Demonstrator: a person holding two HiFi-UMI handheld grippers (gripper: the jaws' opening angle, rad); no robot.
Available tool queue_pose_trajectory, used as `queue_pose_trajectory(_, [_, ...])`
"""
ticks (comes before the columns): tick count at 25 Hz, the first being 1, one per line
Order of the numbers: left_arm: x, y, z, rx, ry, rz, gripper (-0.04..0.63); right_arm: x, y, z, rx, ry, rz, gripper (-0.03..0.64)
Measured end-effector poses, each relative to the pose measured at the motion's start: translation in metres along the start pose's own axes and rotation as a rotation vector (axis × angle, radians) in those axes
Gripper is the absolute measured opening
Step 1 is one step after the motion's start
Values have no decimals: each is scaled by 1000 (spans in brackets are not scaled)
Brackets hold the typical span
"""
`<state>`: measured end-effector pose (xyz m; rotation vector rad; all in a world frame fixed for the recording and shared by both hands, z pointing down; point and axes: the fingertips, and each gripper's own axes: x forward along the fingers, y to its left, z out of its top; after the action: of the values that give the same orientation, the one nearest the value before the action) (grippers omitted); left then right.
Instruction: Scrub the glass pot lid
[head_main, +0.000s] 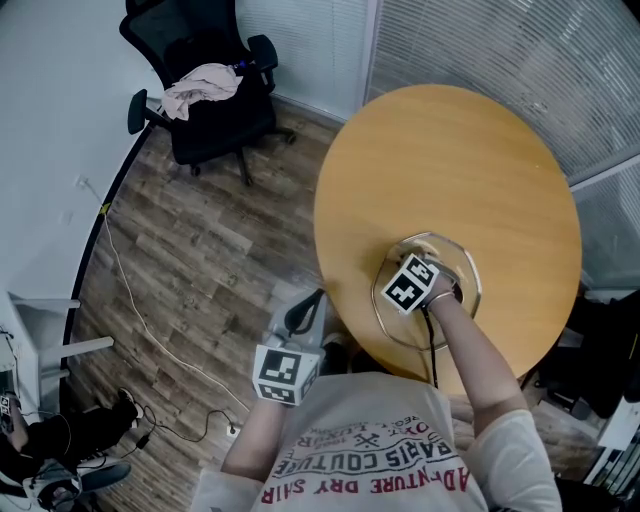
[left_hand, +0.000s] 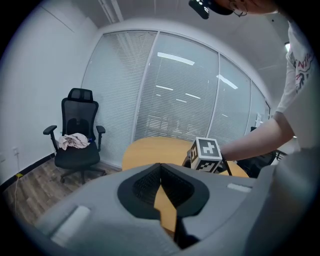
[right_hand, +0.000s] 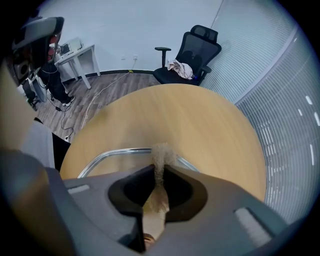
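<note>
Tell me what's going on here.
A person is scrubbing a glass lid that lies on a round table. The right claw is shut on a tan pad and is held down over the lid, with the pad near its metal rim. The left claw is shut and empty. It is held off the table's edge and is not touching the lid.

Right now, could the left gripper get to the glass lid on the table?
Probably yes. The left gripper hangs beside the table, jaws shut and empty, with only bare wood between it and the lid. The right gripper, clamping a pad, covers the lid's middle, leaving its near rim free.
</note>
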<state>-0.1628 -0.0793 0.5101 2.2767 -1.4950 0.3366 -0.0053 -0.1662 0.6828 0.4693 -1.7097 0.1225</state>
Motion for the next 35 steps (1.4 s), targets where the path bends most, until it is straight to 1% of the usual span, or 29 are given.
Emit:
queue_pose_trajectory(3, [-7, 9, -3, 1, -3, -6, 8, -3, 18, 4, -36, 1, 15, 55])
queue_pose_trajectory(9, [-21, 19, -6, 8, -11, -27, 8, -5, 47, 2, -133, 21, -3, 55])
queue_pose_trajectory(14, [-32, 18, -10, 12, -14, -51, 8, -12, 70, -1, -108, 9, 38, 55])
queue_pose_trajectory(16, [-33, 17, -12, 18, -11, -56, 8, -14, 77, -3, -118, 4, 48, 55])
queue_pose_trajectory(19, [-35, 18, -9, 21, -12, -45, 8, -18, 86, -6, -136, -6, 63, 55])
queue_pose_trajectory(21, [-36, 17, -8, 19, -13, -33, 8, -21, 94, -8, -138, -19, 89, 55])
queue_pose_trajectory(25, [-37, 3, -9, 8, -20, -12, 8, -28, 110, -17, -155, -57, 152, 55])
queue_pose_trajectory(30, [-36, -26, -16, 11, -11, 12, 8, -38, 125, -37, -192, -99, 210, 55])
queue_pose_trajectory(35, [-40, -48, -21, 7, -12, 48, 8, -44, 139, -59, -259, -118, 265, 55])
